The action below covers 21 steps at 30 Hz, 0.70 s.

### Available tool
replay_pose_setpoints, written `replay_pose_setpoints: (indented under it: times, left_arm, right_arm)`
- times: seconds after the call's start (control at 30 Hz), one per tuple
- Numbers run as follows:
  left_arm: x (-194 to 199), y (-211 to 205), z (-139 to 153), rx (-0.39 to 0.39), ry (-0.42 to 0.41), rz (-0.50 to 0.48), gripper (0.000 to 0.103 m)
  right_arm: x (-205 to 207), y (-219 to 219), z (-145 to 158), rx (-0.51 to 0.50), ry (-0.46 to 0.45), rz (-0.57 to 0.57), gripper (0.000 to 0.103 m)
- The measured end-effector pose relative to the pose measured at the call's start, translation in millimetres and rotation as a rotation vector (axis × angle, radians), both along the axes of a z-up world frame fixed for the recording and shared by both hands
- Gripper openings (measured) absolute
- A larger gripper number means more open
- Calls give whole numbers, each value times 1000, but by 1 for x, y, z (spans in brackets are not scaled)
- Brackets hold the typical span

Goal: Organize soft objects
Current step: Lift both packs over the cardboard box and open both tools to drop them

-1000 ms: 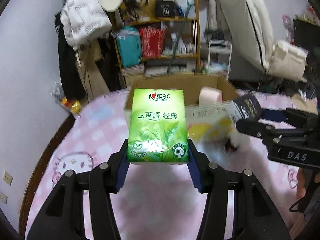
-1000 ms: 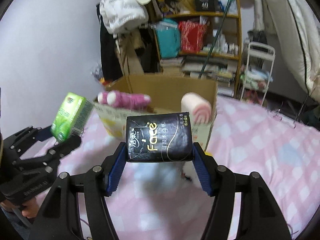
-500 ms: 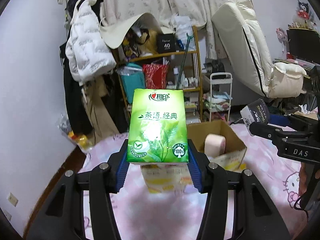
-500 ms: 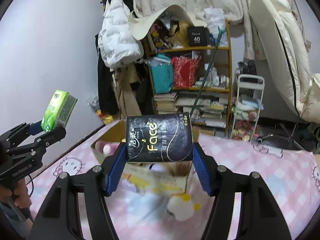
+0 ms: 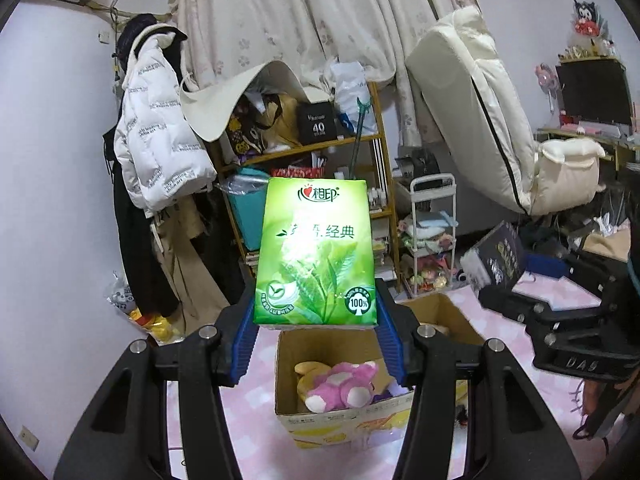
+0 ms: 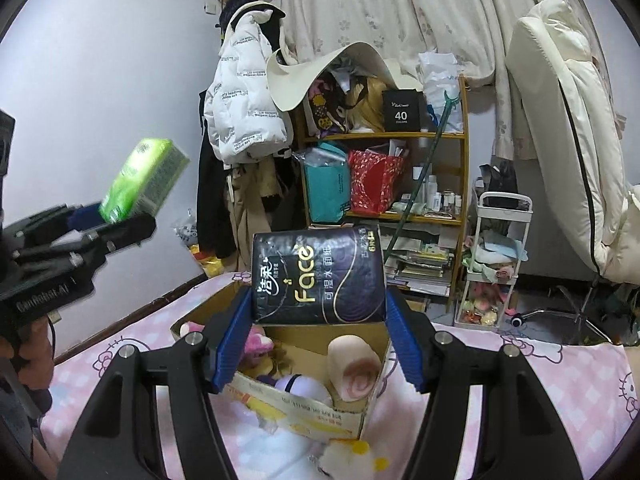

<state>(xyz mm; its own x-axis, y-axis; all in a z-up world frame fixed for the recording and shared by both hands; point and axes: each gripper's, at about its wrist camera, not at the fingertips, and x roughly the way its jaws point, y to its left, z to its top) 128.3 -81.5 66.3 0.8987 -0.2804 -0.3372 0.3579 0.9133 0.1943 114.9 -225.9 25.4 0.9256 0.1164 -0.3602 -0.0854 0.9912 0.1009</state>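
Two claws showing, each pinching tissue pack. Left claw (image 5: 316,344) squeezing green tissue pack (image 5: 316,252) between blue pads, pack filling frame centre, hanging above cardboard box (image 5: 320,412) at lower centre. Pink plush toy (image 5: 340,384) lying inside box. Right claw (image 6: 320,344) gripping black tissue pack (image 6: 318,276) at frame centre, over same box. Pink swirl roll plush (image 6: 354,368) sitting in box's right corner. Box resting on pink checked bed cover (image 6: 540,364). Wooden shelf (image 6: 384,136) standing behind, upper centre.
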Motion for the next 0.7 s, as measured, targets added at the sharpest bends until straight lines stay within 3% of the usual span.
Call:
replay_pose_setpoints:
  times: [0.7]
  left_arm:
    - [59,6,-80,-9,255,-7,52]
  right_arm:
    - [33,-3,-52,22,132,24,68]
